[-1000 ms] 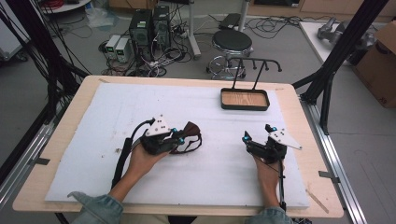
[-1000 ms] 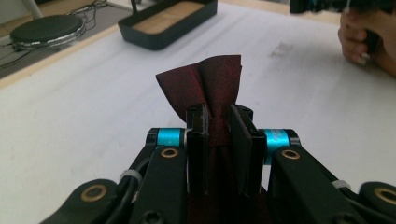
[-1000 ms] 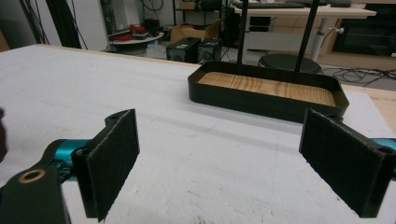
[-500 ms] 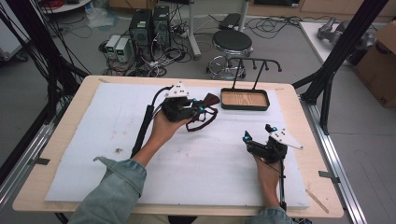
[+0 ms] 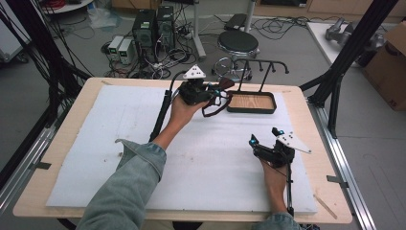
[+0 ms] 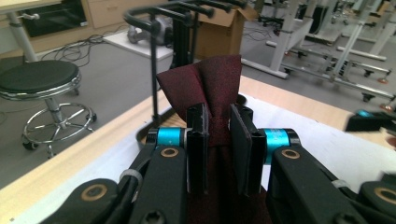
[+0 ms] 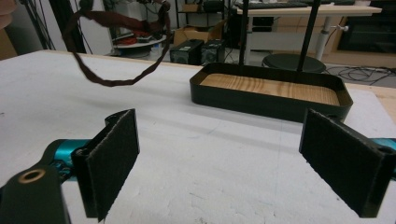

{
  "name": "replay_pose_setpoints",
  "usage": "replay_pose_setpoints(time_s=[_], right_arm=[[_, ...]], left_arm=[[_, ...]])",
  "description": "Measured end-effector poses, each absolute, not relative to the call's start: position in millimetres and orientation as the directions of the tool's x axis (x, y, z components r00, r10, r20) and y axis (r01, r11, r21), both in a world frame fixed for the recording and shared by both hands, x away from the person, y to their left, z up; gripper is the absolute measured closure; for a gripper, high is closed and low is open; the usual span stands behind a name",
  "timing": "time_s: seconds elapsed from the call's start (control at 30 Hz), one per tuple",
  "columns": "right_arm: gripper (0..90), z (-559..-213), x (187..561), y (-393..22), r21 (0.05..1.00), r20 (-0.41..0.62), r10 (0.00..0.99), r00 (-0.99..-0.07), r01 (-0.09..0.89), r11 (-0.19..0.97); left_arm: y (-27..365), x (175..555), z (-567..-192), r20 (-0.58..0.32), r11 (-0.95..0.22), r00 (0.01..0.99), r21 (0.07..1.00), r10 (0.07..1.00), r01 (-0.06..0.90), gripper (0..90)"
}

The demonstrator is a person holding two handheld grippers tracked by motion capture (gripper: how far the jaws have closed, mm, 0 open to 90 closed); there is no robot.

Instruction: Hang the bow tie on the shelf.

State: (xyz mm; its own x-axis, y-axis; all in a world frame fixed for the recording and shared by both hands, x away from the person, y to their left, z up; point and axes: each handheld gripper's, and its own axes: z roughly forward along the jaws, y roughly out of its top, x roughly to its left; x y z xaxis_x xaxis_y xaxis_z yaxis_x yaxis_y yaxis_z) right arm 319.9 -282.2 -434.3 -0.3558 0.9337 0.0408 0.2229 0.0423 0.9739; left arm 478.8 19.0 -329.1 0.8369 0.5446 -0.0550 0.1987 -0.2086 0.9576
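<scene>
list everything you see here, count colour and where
bow tie: 1, dark red, clamped in the left claw, lifted above the table beside the tray, strap dangling
tray: 1, black rim with wood floor, far side of the table
rack: 1, black, rising from the tray
foam sheet: 1, white, covering the table
table: 1, light wood
stool: 1, black seat, floor beyond the table
computer towers: 2, black, floor
cardboard box: 1, brown, floor, far right
left claw: 1, black, shut on the bow tie
right claw: 1, black, open, low over the foam sheet
</scene>
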Motion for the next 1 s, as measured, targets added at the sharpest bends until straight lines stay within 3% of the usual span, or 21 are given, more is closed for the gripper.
replay_pose_setpoints(time_s=[0.43,1.0], right_arm=[[11.3,-434.3,320.3,-282.6,0.974,0.035,0.935,-0.352,0.221,0.046],[11.3,-434.4,320.0,-281.9,0.973,0.034,0.935,-0.354,0.226,0.050]], left_arm=[[5.9,508.6,-305.4,-0.028,-0.124,0.836,0.986,0.548,0.114,76.8],[1.2,537.5,-309.7,-0.138,0.010,0.813,0.987,0.566,0.161,76.8]])
